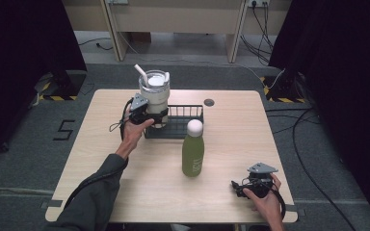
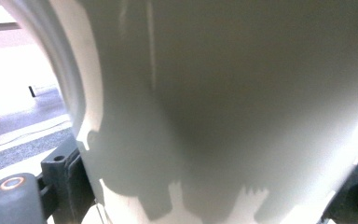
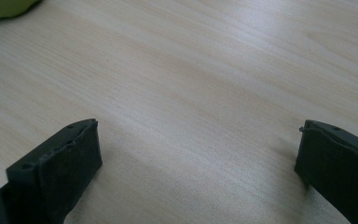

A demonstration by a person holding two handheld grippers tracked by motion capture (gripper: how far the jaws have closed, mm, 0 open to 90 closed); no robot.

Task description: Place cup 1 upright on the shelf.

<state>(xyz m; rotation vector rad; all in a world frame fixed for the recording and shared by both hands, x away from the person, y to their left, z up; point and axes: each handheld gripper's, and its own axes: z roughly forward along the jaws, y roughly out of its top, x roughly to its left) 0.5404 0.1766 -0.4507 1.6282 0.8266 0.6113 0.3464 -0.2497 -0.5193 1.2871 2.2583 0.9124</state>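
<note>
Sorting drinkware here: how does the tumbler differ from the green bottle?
The tumbler is cream with a straw; the green bottle has a round white cap. The tumbler is at the wire basket, gripped by the left gripper; the bottle stands free on the table. Both are upright.

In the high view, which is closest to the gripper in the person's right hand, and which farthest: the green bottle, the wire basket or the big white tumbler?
From the right gripper:
1. Green bottle, mid-table, to its left.
2. Black wire basket, behind the bottle.
3. White tumbler, at the basket's far-left end, clamped by the left gripper.
</note>
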